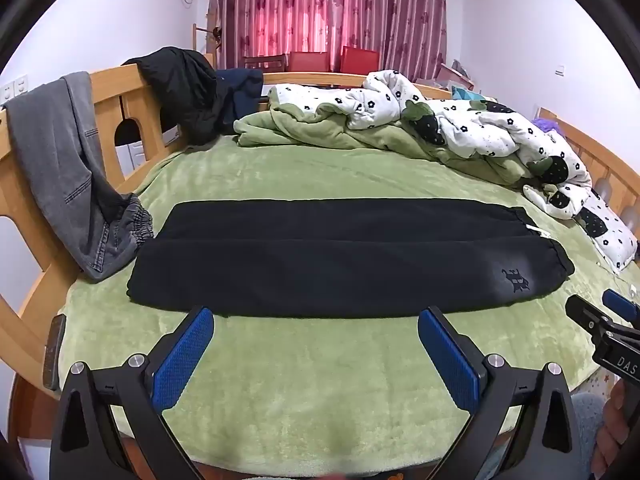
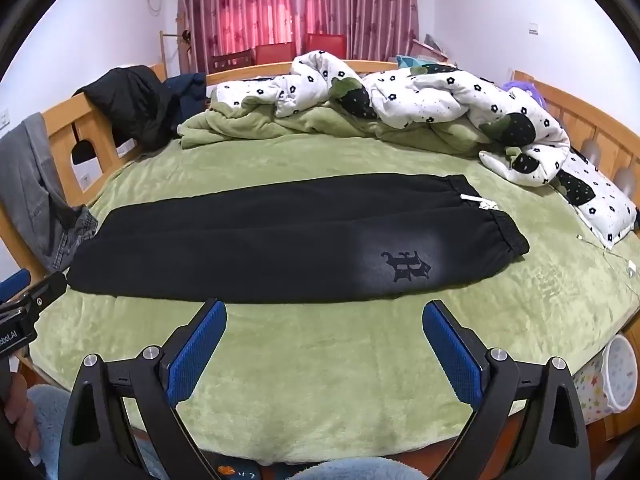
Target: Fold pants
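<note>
Black pants lie flat across the green bed cover, legs side by side, cuffs to the left and waistband with a white drawstring to the right. An embroidered emblem marks the near leg by the waist. My left gripper hovers open just short of the pants' near edge, with nothing between its blue pads. Over the same near edge my right gripper is open too, close to the emblem. Each gripper shows at the edge of the other's view: the right gripper and the left gripper.
Grey jeans and a black jacket hang on the wooden headboard at the left. A rumpled flowered duvet lies along the far side. A white charger and cable rest at the right, near a pillow.
</note>
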